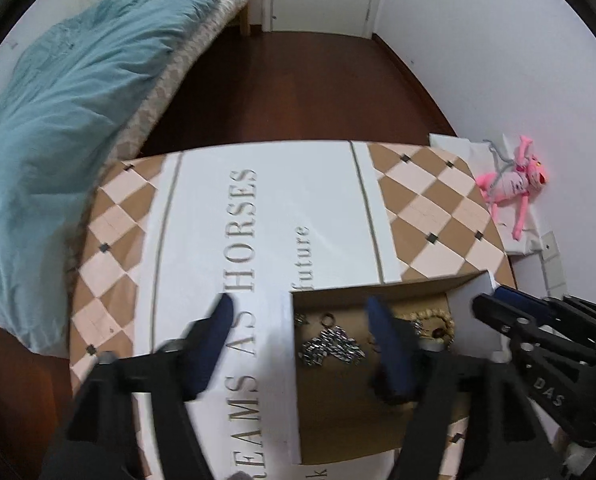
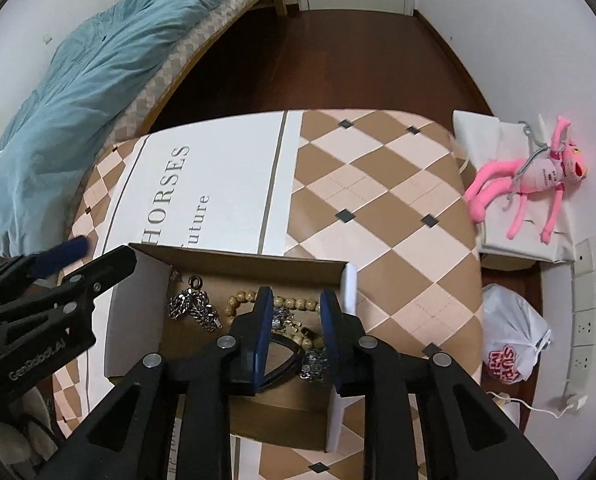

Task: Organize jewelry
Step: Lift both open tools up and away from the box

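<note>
An open cardboard box [image 2: 241, 268] with white sides stands on the checkered table; it also shows in the left wrist view [image 1: 378, 292]. Inside lie a silver chain [image 2: 195, 308], a wooden bead bracelet [image 2: 293, 302], a black cord [image 2: 281, 360] and small silver pieces [image 2: 314, 362]. The chain [image 1: 332, 346] and beads [image 1: 434, 318] show in the left wrist view too. My right gripper [image 2: 295, 298] is open and empty, hovering over the box's right half above the beads. My left gripper [image 1: 300, 308] is open wide, straddling the box's left wall, empty.
The table [image 2: 378, 184] carries a white and tan diamond cloth with lettering. A bed with a teal duvet [image 2: 77, 92] is on the left. A pink plush toy [image 2: 538, 184] lies on a white bag at right. A white plastic bag [image 2: 514, 336] sits on the floor by wall sockets.
</note>
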The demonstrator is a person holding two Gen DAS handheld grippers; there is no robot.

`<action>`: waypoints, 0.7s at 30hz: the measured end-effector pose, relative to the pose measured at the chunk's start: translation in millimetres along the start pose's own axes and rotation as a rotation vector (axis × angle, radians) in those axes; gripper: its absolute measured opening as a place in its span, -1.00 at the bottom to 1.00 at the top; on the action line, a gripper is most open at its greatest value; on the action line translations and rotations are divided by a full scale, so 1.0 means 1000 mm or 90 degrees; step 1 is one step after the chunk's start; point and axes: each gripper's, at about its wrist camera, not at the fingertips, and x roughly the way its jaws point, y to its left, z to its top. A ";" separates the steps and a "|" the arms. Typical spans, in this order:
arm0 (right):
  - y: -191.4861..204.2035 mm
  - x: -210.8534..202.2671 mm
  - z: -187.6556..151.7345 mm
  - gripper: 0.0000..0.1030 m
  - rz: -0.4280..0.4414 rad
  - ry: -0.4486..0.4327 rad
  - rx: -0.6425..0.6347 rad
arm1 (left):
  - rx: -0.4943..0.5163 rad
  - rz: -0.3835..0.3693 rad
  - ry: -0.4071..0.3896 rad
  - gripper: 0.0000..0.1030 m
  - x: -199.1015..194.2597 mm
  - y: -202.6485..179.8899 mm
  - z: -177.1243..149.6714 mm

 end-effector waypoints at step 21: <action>-0.020 -0.017 -0.066 0.96 -0.128 0.002 0.029 | -0.015 0.054 -0.017 0.93 -0.017 -0.008 -0.056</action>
